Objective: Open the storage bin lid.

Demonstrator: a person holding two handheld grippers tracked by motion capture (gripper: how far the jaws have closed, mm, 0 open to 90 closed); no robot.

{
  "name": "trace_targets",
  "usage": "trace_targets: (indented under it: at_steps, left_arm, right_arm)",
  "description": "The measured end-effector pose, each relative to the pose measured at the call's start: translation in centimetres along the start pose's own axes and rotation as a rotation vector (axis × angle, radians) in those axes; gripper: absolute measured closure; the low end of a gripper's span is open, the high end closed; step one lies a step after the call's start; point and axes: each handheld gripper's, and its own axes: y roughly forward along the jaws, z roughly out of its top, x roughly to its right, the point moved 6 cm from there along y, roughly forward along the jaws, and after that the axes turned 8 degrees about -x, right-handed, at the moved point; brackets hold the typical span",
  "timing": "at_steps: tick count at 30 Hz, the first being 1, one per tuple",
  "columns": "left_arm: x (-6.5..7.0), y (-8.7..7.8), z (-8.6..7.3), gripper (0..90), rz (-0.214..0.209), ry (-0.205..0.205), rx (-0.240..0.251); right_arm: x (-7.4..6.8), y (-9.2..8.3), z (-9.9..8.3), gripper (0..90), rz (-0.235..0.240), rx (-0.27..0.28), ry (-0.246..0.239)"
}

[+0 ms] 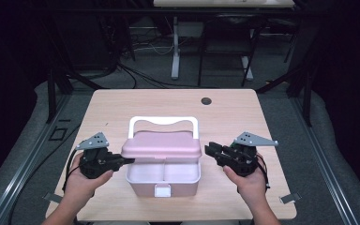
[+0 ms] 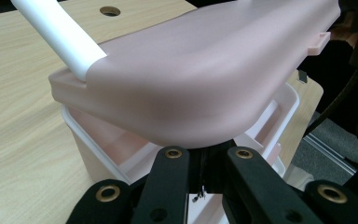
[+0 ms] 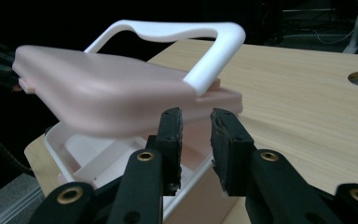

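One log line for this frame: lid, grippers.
lid: half raised over box | left hand-held gripper: shut, under lid edge | right hand-held gripper: open, beside box

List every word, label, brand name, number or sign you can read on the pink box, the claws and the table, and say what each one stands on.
None can be read.
Pink box, its lid and white handle: plain, no print.
Left claw and right claw: black parts and brass rivets, no lettering.
Table: bare wood grain with a round hole, no marks.
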Motion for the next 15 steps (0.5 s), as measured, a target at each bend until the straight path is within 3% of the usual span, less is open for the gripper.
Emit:
trace_targets:
  at_steps: [12, 13, 15]
  left_arm:
    - [-0.6, -0.4, 1.7, 89.3, 0.015, -0.006, 0.027]
    - [-0.7, -0.4, 2.0, 89.3, 0.016, -0.009, 0.03]
    - [-0.8, -0.5, 2.2, 89.3, 0.017, -0.012, 0.032]
  right_arm:
    - [-1.5, 1.9, -2.7, 82.2, 0.01, -0.062, -0.056]
    - [-1.9, 2.5, -3.1, 83.3, 0.051, -0.071, -0.073]
    - [-2.1, 2.9, -3.5, 84.7, 0.031, -0.081, -0.075]
